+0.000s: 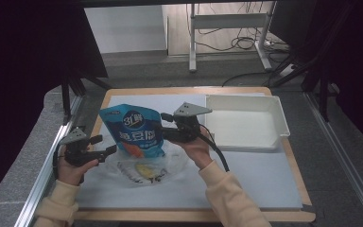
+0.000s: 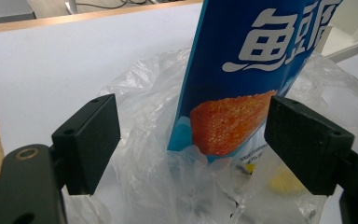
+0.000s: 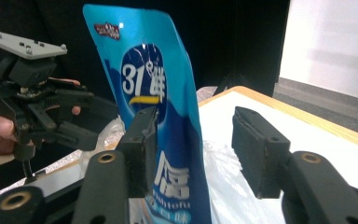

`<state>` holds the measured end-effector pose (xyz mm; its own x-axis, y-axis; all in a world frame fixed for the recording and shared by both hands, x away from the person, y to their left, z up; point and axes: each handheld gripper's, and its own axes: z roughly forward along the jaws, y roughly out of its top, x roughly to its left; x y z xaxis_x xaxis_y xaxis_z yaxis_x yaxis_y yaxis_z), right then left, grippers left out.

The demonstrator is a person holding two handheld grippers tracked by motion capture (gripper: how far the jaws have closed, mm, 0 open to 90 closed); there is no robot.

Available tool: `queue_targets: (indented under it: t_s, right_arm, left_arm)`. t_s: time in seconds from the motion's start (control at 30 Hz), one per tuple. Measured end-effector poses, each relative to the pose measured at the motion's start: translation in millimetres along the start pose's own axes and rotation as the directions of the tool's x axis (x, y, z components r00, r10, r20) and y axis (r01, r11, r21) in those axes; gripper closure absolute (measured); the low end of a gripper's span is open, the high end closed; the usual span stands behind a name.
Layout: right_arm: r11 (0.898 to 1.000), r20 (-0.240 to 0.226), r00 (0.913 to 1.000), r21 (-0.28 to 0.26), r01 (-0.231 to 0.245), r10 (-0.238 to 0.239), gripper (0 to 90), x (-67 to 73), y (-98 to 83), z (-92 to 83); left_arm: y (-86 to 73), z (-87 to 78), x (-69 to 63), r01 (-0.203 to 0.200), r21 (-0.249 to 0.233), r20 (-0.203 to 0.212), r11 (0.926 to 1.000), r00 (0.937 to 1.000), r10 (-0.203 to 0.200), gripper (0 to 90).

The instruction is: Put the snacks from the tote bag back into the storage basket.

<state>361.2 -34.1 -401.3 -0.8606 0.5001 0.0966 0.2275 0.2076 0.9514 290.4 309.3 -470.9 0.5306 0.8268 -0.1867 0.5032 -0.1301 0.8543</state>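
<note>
While the blue pouch (image 1: 133,131) stands upright with its lower end down inside the clear plastic bag (image 1: 144,166), it looks light and slick, a glossy film pack that would bend or slide under a careless pinch. I'd judge the flat side seam, partway up, to be the safest place to take it, since the middle bulges and the film gives. The bag around it is thin and crumpled, soft enough to cling or drag along. The right tool (image 3: 193,156) has the pouch between its spread jaws, one pad against the printed face, the other standing clear of it, so it isn't clamping. The left tool (image 2: 191,142) is also spread, low at the bag's mouth, with plastic bunched between the pads. A yellowish item (image 1: 144,169) lies in the bag, too blurred by plastic to name. Off to the right on the surface (image 1: 246,179) sits a white tray (image 1: 279,113), well apart.
</note>
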Motion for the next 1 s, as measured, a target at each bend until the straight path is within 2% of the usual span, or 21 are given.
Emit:
queue_targets:
  t_s: [0.23, 0.33, 0.47, 0.53, 0.63, 1.0]
  right_arm:
    - [0.999, -0.032, 0.9990, 0.018, 0.033, -0.032, 66.1, 4.2, 9.3, 13.7]
    - [0.999, -0.043, 0.9985, 0.033, 0.035, -0.033, 70.2, 4.1, 10.6, 18.6]
    - [0.998, -0.051, 0.9979, 0.045, 0.042, -0.039, 81.1, 1.4, 11.7, 21.5]
    - [0.999, -0.069, 0.9974, 0.044, 0.024, -0.021, 83.9, -2.0, 11.4, 21.7]
    - [0.999, -0.074, 0.9970, 0.046, 0.026, -0.022, 86.3, -2.9, 11.2, 21.7]
    - [0.999, -0.044, 0.9990, 0.028, 0.014, -0.013, 88.2, 2.7, 9.5, 22.4]
  left_arm:
    - [-0.2, -0.9, 1.3, 0.004, -0.002, -0.008, 1.0000, 1.0000, -0.005, 18.5]
    - [-0.4, -1.0, 2.0, 0.009, -0.005, -0.008, 1.0000, 0.9999, -0.009, 18.5]
    - [-1.1, -0.8, 3.6, 0.019, -0.004, -0.011, 0.9998, 0.9998, -0.019, 18.5]
    - [-1.4, -0.8, 4.5, 0.027, -0.004, -0.010, 0.9996, 0.9996, -0.027, 18.5]
    - [-1.6, -0.5, 4.8, 0.028, -0.001, -0.008, 0.9996, 0.9996, -0.028, 18.5]
    - [-3.2, 2.8, 4.5, 0.024, 0.013, -0.008, 0.9996, 0.9997, -0.024, 18.5]
